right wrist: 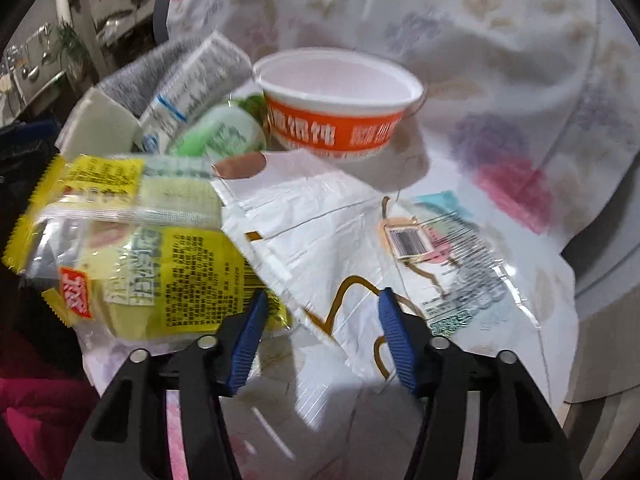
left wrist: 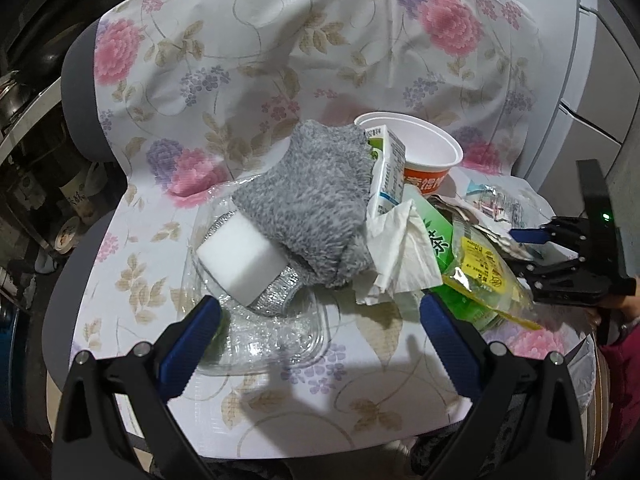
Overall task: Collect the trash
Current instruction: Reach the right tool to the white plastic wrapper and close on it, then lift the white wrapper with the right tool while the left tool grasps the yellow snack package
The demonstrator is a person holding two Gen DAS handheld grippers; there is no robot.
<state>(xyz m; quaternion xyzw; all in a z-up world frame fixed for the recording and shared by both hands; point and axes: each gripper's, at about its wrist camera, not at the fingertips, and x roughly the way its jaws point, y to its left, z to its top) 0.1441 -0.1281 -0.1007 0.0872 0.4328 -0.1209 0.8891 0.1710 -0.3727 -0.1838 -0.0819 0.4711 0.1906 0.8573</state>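
A heap of trash lies on a chair seat covered by a floral cloth [left wrist: 240, 60]. It holds an orange and white bowl [left wrist: 424, 152], a milk carton [left wrist: 390, 172], a crumpled tissue [left wrist: 400, 248], a green carton [left wrist: 436, 236] and a yellow wrapper [left wrist: 484, 276]. My left gripper [left wrist: 320, 312] stands open over a clear plastic tray [left wrist: 272, 340]. My right gripper [right wrist: 322, 300] is open, its fingers straddling a flat white paper bag [right wrist: 320, 220] without pressing it. The yellow wrapper [right wrist: 132, 248] lies just to its left, and the bowl [right wrist: 340, 104] sits beyond.
A grey fluffy cloth [left wrist: 312, 200], a white sponge [left wrist: 240, 256] and a silver scrubber [left wrist: 276, 296] rest on the tray. A clear printed wrapper [right wrist: 448, 256] lies right of the paper bag. A person's red sleeve [left wrist: 624, 360] is at the right edge. Cluttered shelves stand left.
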